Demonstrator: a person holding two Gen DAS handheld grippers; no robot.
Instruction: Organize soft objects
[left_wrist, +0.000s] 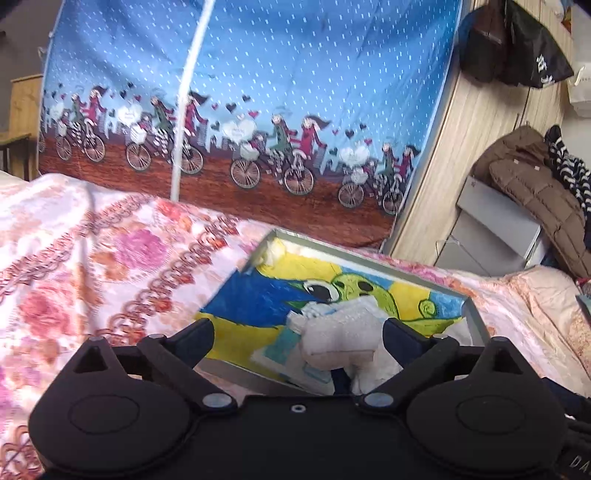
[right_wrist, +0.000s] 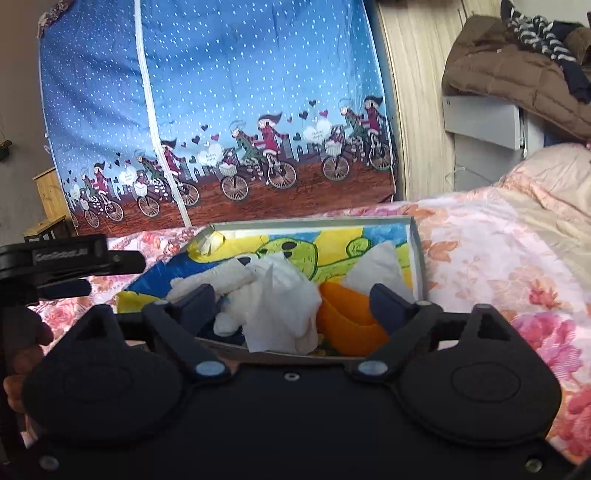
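Note:
A shallow grey box (left_wrist: 476, 321) lined with a yellow, blue and green cartoon picture lies on the floral bedspread; it also shows in the right wrist view (right_wrist: 415, 254). My left gripper (left_wrist: 298, 334) is open above its near edge, with a white plush toy (left_wrist: 343, 343) lying between and below the fingers. My right gripper (right_wrist: 291, 301) is open above the box's near edge. Below it lie a white cloth (right_wrist: 284, 306), an orange soft piece (right_wrist: 343, 321), a white tissue (right_wrist: 376, 269) and a white sock-like piece (right_wrist: 210, 278).
The floral bedspread (left_wrist: 92, 258) spreads around the box. A blue bicycle-print curtain (left_wrist: 258, 92) hangs behind it. A brown jacket (left_wrist: 532, 184) lies on a grey cabinet (left_wrist: 495, 229) at the right. The left hand-held gripper (right_wrist: 55, 262) shows at the right view's left edge.

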